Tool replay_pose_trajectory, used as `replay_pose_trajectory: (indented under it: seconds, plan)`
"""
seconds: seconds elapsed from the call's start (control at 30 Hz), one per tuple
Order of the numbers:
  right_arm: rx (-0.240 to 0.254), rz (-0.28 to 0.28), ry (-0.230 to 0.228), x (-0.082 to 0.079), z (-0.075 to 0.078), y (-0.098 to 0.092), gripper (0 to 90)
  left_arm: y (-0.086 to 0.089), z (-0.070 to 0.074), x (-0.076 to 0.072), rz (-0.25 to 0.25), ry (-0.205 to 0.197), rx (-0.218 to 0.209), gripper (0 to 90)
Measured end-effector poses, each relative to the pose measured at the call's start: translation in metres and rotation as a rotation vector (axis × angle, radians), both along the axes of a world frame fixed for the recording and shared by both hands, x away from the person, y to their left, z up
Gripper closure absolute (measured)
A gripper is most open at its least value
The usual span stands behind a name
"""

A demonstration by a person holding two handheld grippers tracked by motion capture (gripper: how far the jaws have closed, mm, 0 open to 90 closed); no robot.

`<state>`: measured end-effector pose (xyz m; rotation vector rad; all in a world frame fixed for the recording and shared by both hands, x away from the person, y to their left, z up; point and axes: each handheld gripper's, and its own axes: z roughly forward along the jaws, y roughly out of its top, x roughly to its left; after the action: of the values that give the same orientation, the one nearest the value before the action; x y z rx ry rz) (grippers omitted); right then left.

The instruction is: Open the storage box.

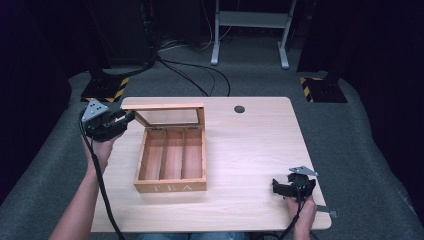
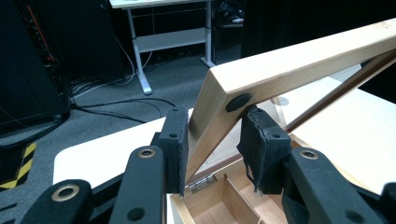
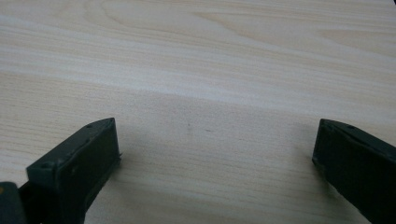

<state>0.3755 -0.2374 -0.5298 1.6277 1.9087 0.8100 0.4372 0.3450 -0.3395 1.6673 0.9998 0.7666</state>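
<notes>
The left gripper is clamped on the corner of the glass-paned wooden lid, held raised above the light wooden three-compartment tea box. The right gripper is spread open, well right of the box, over the pale wooden table.

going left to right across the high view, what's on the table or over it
left gripper, shut on the raised lid's corner → wooden tea box with its lid up → round hole in the table top → right gripper, fingers apart over bare wood
</notes>
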Motion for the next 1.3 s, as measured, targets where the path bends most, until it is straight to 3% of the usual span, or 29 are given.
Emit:
replay_pose_trajectory:
  seconds: [0.57,0.87,1.3]
  plan:
    - [-0.002,0.003,-0.001,0.000,0.000,0.000,0.0,0.000,-0.004,-0.007,-0.010,-0.007,0.017,62.3]
    - [-0.001,0.002,-0.001,0.000,0.000,0.000,0.0,-0.001,-0.010,-0.020,-0.012,-0.019,0.038,62.1]
    - [0.001,-0.001,0.001,0.000,0.000,0.000,0.0,-0.001,-0.024,-0.037,-0.019,-0.041,0.035,61.4]
